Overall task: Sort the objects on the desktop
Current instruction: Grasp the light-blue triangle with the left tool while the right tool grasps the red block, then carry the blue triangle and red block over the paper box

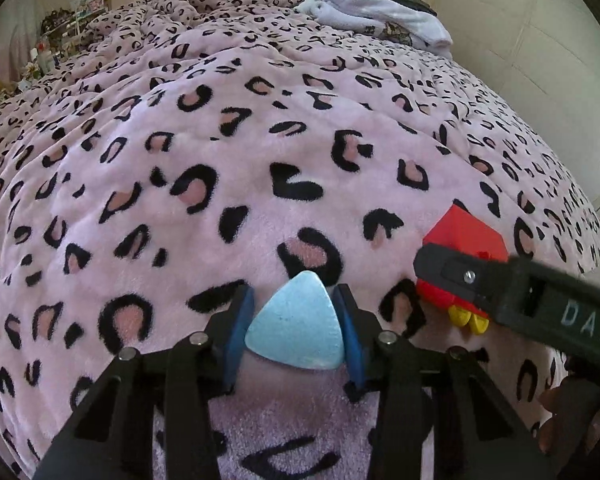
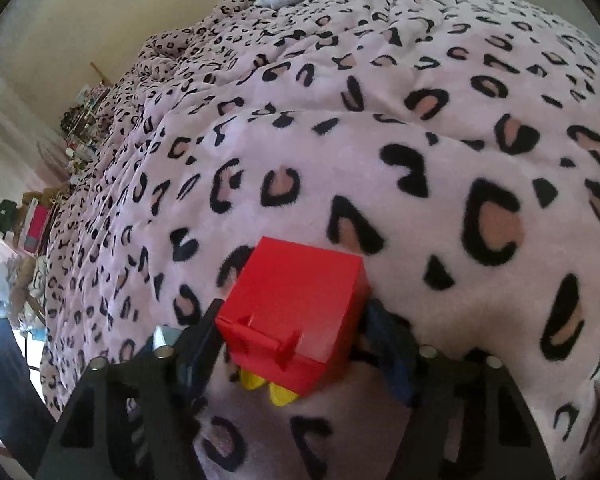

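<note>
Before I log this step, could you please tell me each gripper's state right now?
Left gripper: shut on the blue triangle.
Right gripper: shut on the red block.

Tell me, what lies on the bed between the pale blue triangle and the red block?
Only bare leopard-print blanket. The left wrist view shows that stretch between the pale blue triangle and the red block with nothing lying on it.

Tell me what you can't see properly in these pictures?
- Red block: left wrist view, its middle hidden by the right hand-held gripper.
- Yellow pieces: right wrist view, mostly tucked under the block.
- Shelf clutter: too small.
- Blue triangle: its underside faces the blanket.
</note>
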The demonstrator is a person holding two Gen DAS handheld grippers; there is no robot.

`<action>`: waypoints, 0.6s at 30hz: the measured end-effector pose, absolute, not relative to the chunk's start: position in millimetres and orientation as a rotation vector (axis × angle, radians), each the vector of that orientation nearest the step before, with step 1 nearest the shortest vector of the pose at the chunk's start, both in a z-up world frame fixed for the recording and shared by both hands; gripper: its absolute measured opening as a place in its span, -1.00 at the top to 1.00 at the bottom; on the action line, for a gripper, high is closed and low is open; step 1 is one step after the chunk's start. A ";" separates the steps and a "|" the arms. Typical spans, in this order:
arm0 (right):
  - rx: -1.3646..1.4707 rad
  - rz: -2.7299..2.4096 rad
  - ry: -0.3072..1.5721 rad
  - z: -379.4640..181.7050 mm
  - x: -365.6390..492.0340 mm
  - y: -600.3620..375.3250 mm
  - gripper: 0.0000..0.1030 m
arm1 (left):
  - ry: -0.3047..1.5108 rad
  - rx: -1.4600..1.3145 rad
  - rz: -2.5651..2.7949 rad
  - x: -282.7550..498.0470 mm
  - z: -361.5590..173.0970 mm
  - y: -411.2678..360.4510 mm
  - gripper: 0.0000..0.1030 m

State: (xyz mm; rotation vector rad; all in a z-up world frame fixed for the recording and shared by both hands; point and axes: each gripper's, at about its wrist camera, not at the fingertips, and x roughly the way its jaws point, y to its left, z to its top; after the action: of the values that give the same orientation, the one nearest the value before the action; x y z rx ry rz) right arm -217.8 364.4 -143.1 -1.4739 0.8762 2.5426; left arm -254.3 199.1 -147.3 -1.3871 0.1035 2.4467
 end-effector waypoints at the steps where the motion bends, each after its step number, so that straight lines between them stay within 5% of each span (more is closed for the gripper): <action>1: -1.476 2.552 0.862 -143.9 -216.6 364.2 -0.35 | 0.102 -1.385 2.450 -253.3 -146.7 198.6 0.18; 10: -1.463 2.593 0.633 -143.0 -216.3 348.5 -0.26 | 0.100 -1.385 2.450 -248.2 -143.0 191.0 0.18; 18: -1.306 2.678 0.737 -128.3 -196.9 356.1 -0.23 | 0.096 -1.364 2.474 -244.1 -133.3 183.0 0.19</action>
State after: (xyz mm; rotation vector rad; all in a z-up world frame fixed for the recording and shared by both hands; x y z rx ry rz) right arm -196.9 356.1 -128.3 -1.3064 0.7366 2.6783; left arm -244.1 183.0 -133.3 -1.3639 0.0959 2.4744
